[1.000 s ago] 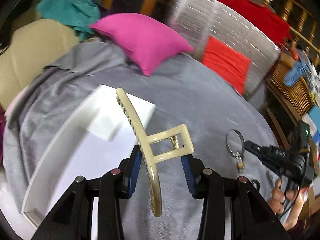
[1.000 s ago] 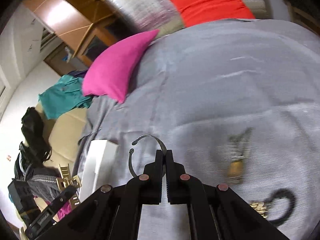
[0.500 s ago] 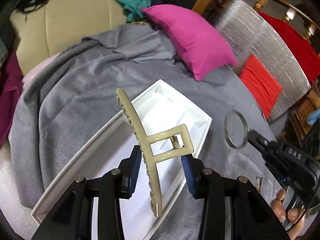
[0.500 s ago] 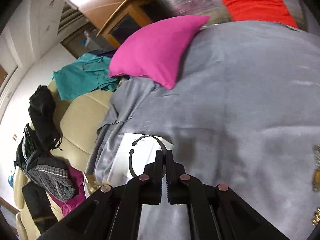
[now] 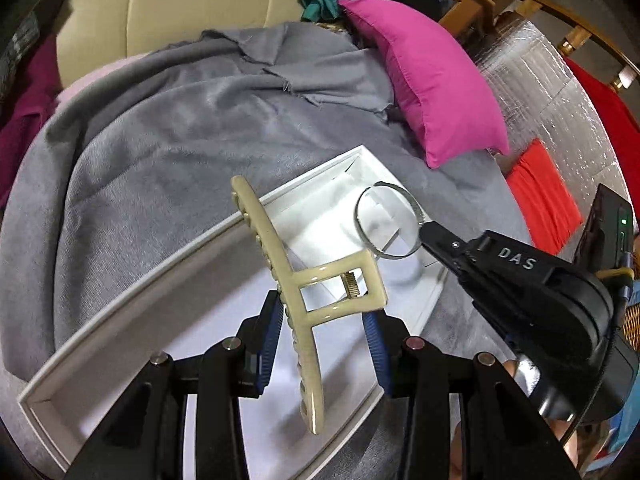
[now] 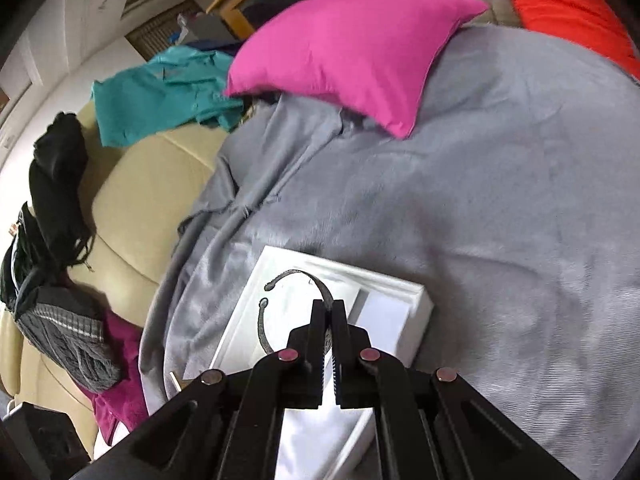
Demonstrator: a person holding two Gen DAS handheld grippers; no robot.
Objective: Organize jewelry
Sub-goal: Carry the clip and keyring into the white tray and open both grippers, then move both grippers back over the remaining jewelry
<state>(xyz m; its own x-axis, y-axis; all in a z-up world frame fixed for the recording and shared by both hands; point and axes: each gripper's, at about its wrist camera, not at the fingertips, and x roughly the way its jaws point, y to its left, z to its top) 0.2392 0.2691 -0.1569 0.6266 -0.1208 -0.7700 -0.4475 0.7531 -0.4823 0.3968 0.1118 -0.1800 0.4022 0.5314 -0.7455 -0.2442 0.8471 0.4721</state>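
My left gripper (image 5: pixel 325 320) is shut on a cream hair claw clip (image 5: pixel 304 280) and holds it above the white divided tray (image 5: pixel 132 308) on the grey blanket. My right gripper (image 6: pixel 328 312) is shut on a thin silver open bangle (image 6: pixel 296 280) and holds it over the tray's far compartments (image 6: pixel 420 300). In the left wrist view the right gripper (image 5: pixel 424 230) comes in from the right with the bangle (image 5: pixel 386 220) over the tray's small sections.
A grey blanket (image 5: pixel 160 140) covers the surface. A pink pillow (image 5: pixel 432 84) lies behind the tray, a red cushion (image 5: pixel 544 200) to the right. A beige sofa (image 6: pixel 140 184) with teal, black and maroon clothes stands at the left.
Both grippers have moved left over the tray. The right gripper carried the bangle from above the blanket to above the tray's far compartments. The clip stays gripped.
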